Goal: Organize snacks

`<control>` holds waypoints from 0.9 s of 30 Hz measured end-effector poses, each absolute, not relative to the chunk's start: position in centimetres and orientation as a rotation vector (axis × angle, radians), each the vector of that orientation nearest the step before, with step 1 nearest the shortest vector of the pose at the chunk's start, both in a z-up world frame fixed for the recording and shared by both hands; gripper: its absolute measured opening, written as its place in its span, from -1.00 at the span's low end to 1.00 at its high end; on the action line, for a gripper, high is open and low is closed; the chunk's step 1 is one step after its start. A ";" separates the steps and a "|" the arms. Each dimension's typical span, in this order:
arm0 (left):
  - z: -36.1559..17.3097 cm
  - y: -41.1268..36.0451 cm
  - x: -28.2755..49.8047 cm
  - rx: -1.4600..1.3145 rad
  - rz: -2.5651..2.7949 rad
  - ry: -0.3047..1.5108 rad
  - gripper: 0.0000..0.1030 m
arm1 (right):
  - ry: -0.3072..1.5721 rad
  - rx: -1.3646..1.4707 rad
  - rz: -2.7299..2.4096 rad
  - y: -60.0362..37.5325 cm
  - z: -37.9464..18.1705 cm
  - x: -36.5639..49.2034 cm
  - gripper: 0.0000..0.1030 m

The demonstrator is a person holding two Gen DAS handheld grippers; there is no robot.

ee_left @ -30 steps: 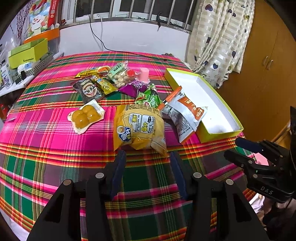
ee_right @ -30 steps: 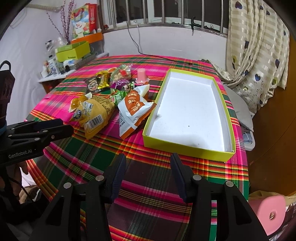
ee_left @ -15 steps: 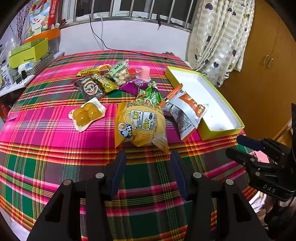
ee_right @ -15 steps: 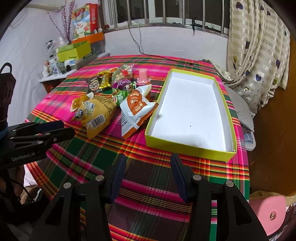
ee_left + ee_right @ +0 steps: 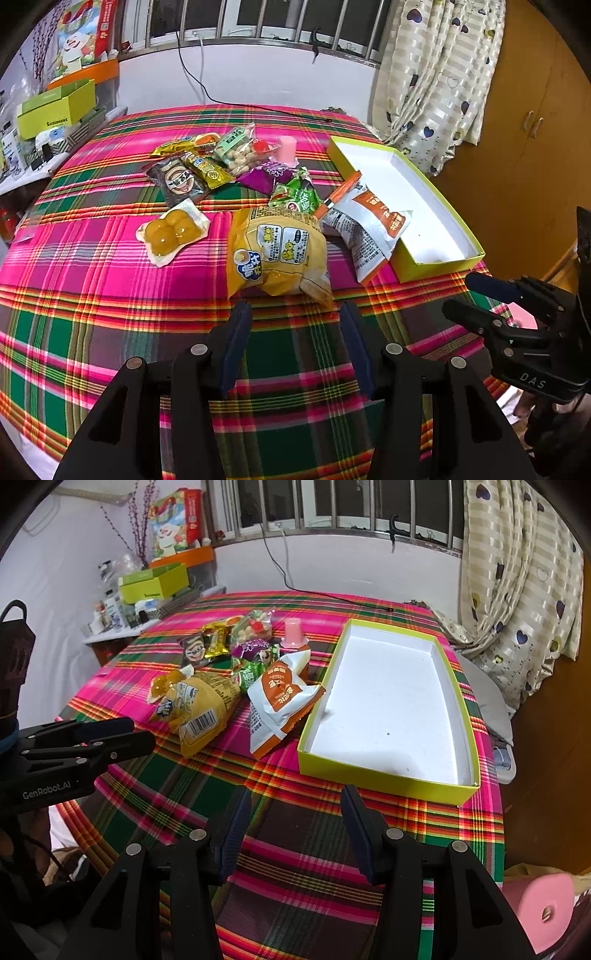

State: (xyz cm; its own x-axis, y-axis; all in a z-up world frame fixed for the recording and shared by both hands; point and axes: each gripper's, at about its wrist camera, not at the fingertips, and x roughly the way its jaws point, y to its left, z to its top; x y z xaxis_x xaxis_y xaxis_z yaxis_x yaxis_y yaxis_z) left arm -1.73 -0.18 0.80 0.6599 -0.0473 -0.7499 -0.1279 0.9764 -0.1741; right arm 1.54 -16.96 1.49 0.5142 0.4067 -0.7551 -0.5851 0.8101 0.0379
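Note:
Several snack packs lie in a heap on the plaid tablecloth. A big yellow bag (image 5: 277, 254) (image 5: 199, 709) lies nearest, just beyond my left gripper (image 5: 294, 310), which is open and empty. A white-and-orange bag (image 5: 369, 229) (image 5: 280, 698) leans on the lime-green box (image 5: 436, 264) (image 5: 384, 779), whose white inside is bare. My right gripper (image 5: 295, 794) hovers in front of the box's near wall. Its jaws are opening with nothing between them. Behind lie a pack of yellow cakes (image 5: 171, 230), a green packet (image 5: 295, 195) and a pink jelly cup (image 5: 287, 147).
A side shelf at the left carries another lime box (image 5: 55, 107) and small clutter. A curtain (image 5: 436, 74) and a wooden cupboard (image 5: 535, 129) stand to the right of the table. A pink stool (image 5: 543, 904) sits low at the right. A black cable (image 5: 207, 92) trails onto the far edge.

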 end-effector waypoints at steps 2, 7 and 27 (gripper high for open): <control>0.8 -0.1 -1.7 -0.223 0.044 0.852 -0.01 | 0.841 -0.233 0.605 -17.0 1.5 1.5 -0.04; 0.8 0.2 -1.6 -0.240 0.037 0.848 -0.01 | 0.846 -0.231 0.621 -16.8 1.4 1.6 -0.04; 0.9 4.1 -1.5 -0.307 0.120 0.837 -0.01 | 0.819 -0.217 0.717 -13.9 2.9 2.5 0.11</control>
State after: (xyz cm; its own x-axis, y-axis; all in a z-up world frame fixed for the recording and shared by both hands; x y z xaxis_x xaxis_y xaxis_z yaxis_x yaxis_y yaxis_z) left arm -1.54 4.08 0.88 0.6656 -0.0158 -0.7461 -0.2248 0.9491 -0.2206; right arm 2.53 -13.93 2.90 0.4659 0.4982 -0.7313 -0.6588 0.7470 0.0892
